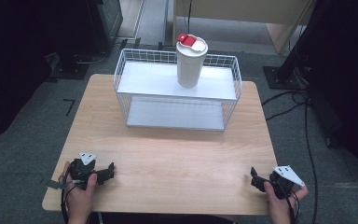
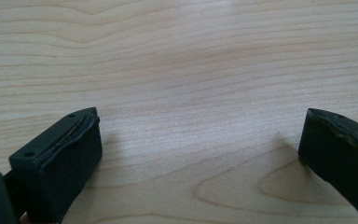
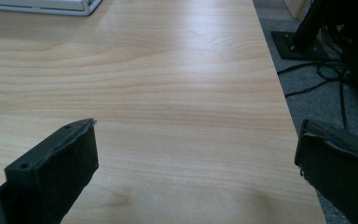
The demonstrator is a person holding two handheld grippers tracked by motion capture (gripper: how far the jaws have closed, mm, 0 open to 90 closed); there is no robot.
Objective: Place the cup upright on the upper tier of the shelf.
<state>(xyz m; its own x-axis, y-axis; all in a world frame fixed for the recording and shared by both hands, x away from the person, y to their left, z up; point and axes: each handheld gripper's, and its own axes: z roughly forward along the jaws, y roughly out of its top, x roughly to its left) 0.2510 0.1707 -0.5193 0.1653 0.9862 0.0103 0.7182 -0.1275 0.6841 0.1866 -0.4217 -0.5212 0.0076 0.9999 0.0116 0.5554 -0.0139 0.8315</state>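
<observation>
While the high view shows the white cup (image 1: 191,65) on the wire shelf (image 1: 121,77), both gripper views show 2 spread, empty jaws: left gripper (image 2: 200,140), right gripper (image 3: 196,154).

Lighting's decent on the table (image 1: 168,158), soft overhead glare w/ a pale sheen in the right gripper view. Room edges go pretty much black. High view's a bit soft/low-res. Faint shadows under the jaws, which look blurry close up.

1. Bare table (image 1: 168,163) is seen between the left gripper (image 1: 110,167) and right gripper (image 1: 253,173).
2. The far side is blocked by a wire rack (image 1: 177,95), topped by a white cup (image 1: 189,65).
</observation>
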